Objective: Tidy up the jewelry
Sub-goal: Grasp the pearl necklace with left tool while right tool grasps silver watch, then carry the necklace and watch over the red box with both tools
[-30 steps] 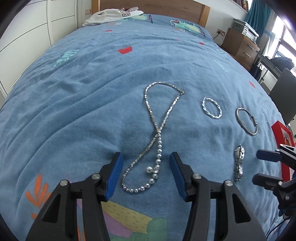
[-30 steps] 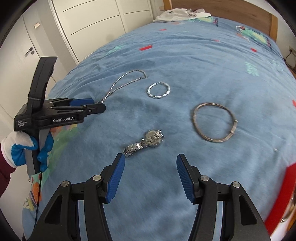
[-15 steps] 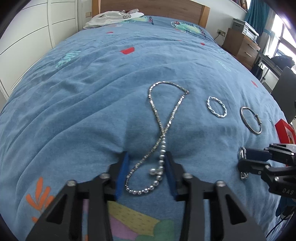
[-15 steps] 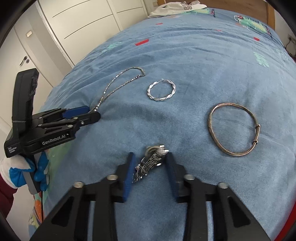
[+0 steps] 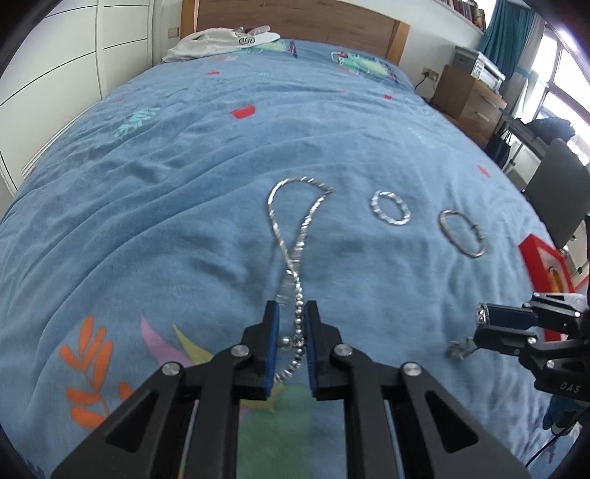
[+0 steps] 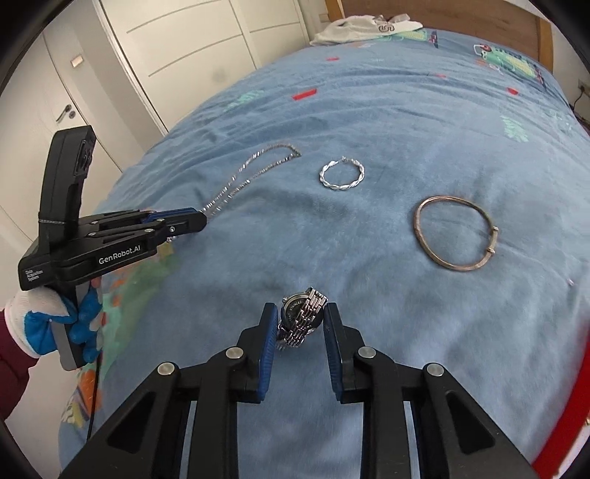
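Your left hand-held gripper (image 5: 291, 344) is clenched on the limp, slippery necklace (image 5: 295, 235) trailing ahead over the bed (image 5: 147, 191), your right hand-held gripper (image 6: 299, 333) grips the heavier, stiffer watch (image 6: 300, 317), so hold mid-band and lift slowly.

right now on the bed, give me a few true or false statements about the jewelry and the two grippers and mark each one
1. The left gripper is shut on the necklace. True.
2. The right gripper is clamped on the plain bangle. False: it grips the watch; the bangle lies apart on the blue bedspread.
3. The twisted hoop lies between the necklace and the bangle. True.
4. The twisted hoop is inside the red box. False: it lies on the bedspread.
5. White clothing lies near the headboard. True.
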### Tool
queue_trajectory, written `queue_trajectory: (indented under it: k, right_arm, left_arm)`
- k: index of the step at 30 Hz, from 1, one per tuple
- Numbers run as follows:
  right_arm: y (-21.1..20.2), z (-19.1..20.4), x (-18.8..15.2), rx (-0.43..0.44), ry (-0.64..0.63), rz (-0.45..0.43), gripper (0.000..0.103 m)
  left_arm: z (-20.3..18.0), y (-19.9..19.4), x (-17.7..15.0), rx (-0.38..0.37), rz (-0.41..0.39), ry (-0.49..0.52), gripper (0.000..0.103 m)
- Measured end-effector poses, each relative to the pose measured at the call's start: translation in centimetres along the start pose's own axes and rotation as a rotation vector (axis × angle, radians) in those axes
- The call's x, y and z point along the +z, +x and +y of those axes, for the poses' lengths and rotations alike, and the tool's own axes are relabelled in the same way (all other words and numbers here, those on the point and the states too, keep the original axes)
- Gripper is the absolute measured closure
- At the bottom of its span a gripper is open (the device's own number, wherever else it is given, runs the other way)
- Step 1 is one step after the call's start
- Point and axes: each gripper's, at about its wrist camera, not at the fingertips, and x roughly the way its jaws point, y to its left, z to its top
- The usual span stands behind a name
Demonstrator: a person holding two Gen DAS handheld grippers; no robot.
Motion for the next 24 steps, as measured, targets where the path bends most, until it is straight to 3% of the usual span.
queue_trajectory:
  k: [13, 24]
  right_arm:
    - [-10.1, -1.1, -2.7, -0.058, 0.019, -0.122, 0.078]
    - [-19.4, -3.5, -5.3, -0.149, 0.051, -0.238, 0.078]
  left_arm:
    - [-5.5, -8.1, 1.7, -0.051, -0.120, 0.045, 0.091]
    - [-13.3, -15.3, 4.6, -0.132, -0.230, 0.132, 0.091]
